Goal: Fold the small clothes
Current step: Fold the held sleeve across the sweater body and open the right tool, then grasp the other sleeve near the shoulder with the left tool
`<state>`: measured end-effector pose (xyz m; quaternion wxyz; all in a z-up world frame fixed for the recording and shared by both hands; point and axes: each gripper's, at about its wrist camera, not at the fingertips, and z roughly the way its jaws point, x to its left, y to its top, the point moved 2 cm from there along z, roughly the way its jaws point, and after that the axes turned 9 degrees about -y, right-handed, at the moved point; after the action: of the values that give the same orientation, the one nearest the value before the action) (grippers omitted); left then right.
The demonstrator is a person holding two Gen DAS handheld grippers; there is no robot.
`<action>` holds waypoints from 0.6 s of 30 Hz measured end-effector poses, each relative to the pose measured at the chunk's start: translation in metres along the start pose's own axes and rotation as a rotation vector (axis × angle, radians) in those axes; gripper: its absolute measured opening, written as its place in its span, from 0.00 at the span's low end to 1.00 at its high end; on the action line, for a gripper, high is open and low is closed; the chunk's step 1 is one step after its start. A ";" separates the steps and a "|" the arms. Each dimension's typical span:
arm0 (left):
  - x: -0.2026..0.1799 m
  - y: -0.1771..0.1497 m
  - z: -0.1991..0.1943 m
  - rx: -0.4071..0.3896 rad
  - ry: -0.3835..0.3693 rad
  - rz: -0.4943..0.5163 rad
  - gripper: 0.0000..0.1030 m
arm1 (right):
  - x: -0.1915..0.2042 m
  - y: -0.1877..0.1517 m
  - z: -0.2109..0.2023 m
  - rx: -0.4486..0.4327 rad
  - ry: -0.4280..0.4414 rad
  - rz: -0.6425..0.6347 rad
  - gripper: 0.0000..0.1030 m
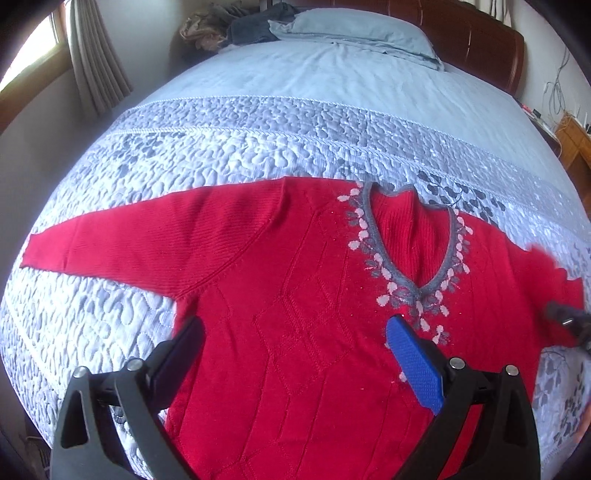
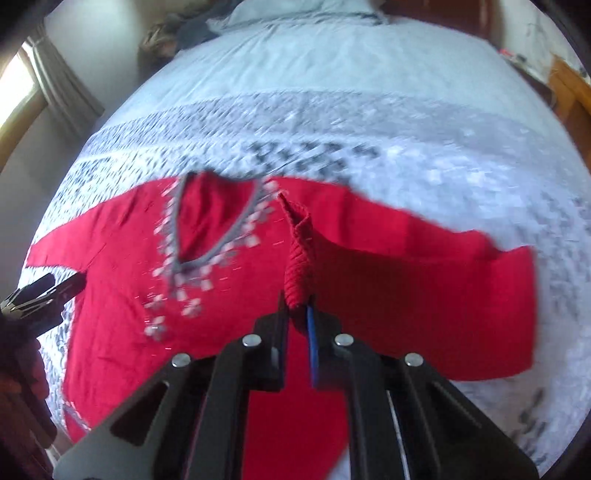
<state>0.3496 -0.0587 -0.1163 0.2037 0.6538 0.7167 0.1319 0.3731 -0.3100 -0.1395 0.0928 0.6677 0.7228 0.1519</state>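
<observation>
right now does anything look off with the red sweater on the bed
The red sweater lies mostly flat, but the right gripper pinches its right sleeve into a raised ridge, lifted off the bed. Nothing looks damaged.

1. Quilted blue bedspread (image 1: 229,147) with grey leaf print, spread across the bed.
2. Blue pillow (image 1: 354,33) at the head edge, against a dark wooden headboard (image 1: 476,40).
3. Heaped dark clothes (image 1: 247,26) at the bed's far left corner.
4. Beige curtain (image 1: 96,55) beside a bright window (image 1: 31,51).

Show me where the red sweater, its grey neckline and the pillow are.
red sweater (image 1: 295,332): left wrist view, chest panel.
grey neckline (image 1: 413,286): left wrist view, bottom of the V.
pillow (image 1: 354,31): left wrist view, top face.
</observation>
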 end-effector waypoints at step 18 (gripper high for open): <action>-0.153 -0.013 0.099 0.398 -0.481 0.026 0.70 | -0.099 -0.117 -0.048 -0.101 -0.012 0.173 0.27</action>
<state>0.3935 -0.2190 -0.1912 0.2339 0.7024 0.6512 -0.1669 0.2559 -0.4206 -0.1412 0.1171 0.7231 0.6532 0.1916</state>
